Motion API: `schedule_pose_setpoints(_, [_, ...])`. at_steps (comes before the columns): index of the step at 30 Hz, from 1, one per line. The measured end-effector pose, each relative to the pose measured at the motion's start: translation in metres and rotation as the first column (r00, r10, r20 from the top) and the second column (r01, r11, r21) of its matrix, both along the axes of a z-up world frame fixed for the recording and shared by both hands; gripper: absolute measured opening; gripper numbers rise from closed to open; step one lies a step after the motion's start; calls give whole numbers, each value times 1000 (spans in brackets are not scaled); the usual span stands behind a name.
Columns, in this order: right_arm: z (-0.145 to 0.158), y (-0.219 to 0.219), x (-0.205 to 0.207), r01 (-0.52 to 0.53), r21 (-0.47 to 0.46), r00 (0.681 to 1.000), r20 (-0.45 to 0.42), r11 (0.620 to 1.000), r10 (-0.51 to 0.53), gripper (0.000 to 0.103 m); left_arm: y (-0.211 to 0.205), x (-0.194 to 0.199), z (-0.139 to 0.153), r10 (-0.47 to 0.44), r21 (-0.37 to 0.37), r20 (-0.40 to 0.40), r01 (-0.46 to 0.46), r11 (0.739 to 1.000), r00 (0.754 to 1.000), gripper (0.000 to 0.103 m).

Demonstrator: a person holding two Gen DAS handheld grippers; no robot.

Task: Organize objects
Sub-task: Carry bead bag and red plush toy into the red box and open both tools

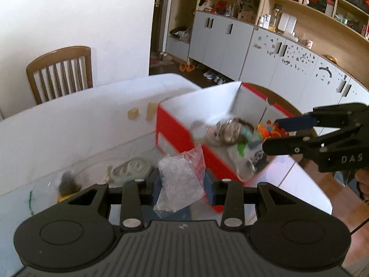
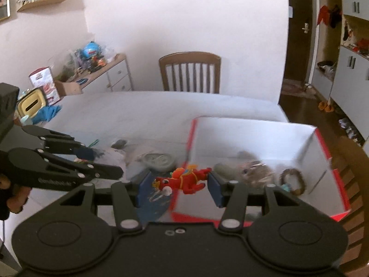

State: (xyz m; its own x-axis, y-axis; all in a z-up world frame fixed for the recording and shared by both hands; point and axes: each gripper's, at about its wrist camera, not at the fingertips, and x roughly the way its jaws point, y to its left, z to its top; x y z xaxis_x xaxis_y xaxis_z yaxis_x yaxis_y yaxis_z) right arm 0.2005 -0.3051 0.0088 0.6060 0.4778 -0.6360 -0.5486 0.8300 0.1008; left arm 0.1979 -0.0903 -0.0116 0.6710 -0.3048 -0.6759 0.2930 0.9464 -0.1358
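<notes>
Left gripper [image 1: 182,180]: pinched on a clear plastic bag [image 1: 182,173] of small white pieces with a red-tinted edge, the blue pads pressed against its sides; held above the table [image 1: 69,124], just short of the near wall of the box. Angled downward toward the tabletop.

Right gripper [image 2: 178,184]: clamped on a red toy figure [image 2: 184,180] with orange and teal trim, held crosswise between the blue pads, head toward the left pad. Seen from the left wrist view [image 1: 290,133] as a black linkage reaching in from the right over the box's right side; "DAS" printed in pale letters on its body. A hand [image 1: 364,184] glimpsed at the right edge, behind that gripper. Small raised lettering on the left gripper's side plate, seen from the right wrist view [image 2: 110,161]: too blurred to read.

Red-and-white cardboard box [image 1: 175,124]: open-topped, placed at the right end of the table. Inside: a blurred grey-brown bundle [image 1: 228,129], an orange item [image 1: 269,129], a brown ring [image 2: 293,180].

On the tabletop left of the box: a grey-green coiled item [image 1: 131,170], a dark tuft [image 1: 66,182].

Wooden chair [image 1: 60,73]: behind the table's far edge, against the white wall.
</notes>
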Motion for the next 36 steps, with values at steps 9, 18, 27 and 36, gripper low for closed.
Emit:
schedule_pose_setpoints(9, [2,-63,37,70,5,997,26,998,-70,51,-62,46,5,-29,9,-28,29,1000,999,38])
schedule_pose_setpoints(18, [-14,-108,70,103,-5,994,20,995,-103,51,-128,88,-19,-59,105,-115,71,992,992,38])
schedule_pose_setpoints(27, [-42,-119,96,63,-42,997,-38,997,-64,51,-157,124,-59,4,189,-274,49,981,962,38])
schedule_pose_setpoints(36, [-62,-112,116,20,-82,995,-93,996,-28,51,-170,151,-82,66,257,-354,29,966,933,38])
